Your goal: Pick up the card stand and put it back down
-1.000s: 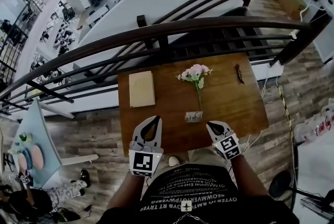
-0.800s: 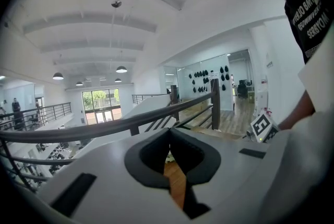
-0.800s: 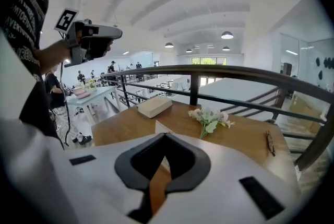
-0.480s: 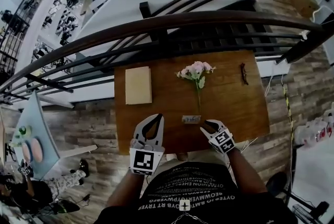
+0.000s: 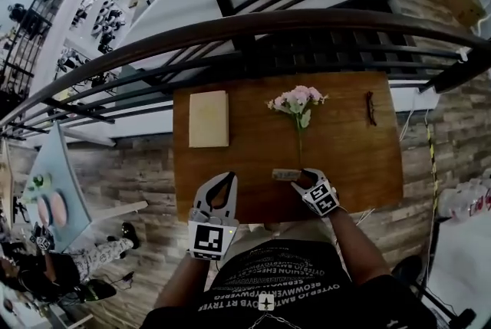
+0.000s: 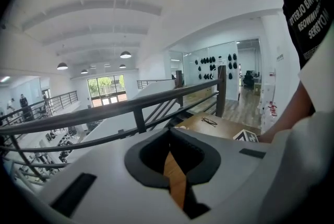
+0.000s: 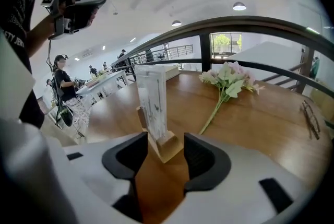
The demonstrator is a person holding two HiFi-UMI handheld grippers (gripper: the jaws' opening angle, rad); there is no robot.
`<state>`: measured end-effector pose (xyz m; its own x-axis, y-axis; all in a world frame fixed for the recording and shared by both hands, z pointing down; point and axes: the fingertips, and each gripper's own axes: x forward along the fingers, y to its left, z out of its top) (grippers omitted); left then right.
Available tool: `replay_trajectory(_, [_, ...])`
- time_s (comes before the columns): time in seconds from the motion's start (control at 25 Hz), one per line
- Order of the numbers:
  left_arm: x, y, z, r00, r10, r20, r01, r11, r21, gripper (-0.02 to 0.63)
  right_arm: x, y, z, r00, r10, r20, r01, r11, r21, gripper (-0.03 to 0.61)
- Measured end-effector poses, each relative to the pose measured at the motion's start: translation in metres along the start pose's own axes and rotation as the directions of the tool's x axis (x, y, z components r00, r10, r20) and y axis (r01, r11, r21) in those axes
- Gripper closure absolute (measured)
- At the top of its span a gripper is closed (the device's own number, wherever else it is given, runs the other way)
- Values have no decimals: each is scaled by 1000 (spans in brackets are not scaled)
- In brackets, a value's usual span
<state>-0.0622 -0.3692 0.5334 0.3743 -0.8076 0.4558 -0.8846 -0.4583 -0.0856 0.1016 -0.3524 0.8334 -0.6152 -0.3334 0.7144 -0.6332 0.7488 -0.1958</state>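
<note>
The card stand (image 5: 285,174), a clear upright card in a small wooden base (image 7: 152,103), rests on the brown table (image 5: 345,159) near its front edge. My right gripper (image 5: 304,176) is right beside it. In the right gripper view its jaws (image 7: 164,147) have just been opening and stand open, with the near end of the wooden base between them and a small gap at the right pad. My left gripper (image 5: 228,178) hovers over the table's front edge, left of the stand. Its tips (image 6: 169,134) meet and hold nothing.
A pink flower sprig (image 5: 298,101) lies behind the stand, stem toward it. A tan notebook (image 5: 209,118) lies at the back left and glasses (image 5: 370,107) at the back right. A dark railing (image 5: 253,28) runs just behind the table.
My right gripper has moved down and left to the card stand and its jaws have opened around the base. My left gripper has sunk slightly.
</note>
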Motion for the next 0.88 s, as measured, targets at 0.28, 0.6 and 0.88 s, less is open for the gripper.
replay_trajectory(0.28, [-5,4,-18,999,14,-47,-14,1000,1,588,24,-3,-2,999,21,40,-20,999,-25,384])
replay_trajectory(0.6, [-19,10,-14,999,18,-35,-18,1000,9,589,12,6,2,999,-3,-34,1,998,-70,423])
replay_trajectory(0.88, [-39,13,-7,1000,9,12,-9,1000,8,588,-14,22,36,999,-24,32,26,998,-58,425])
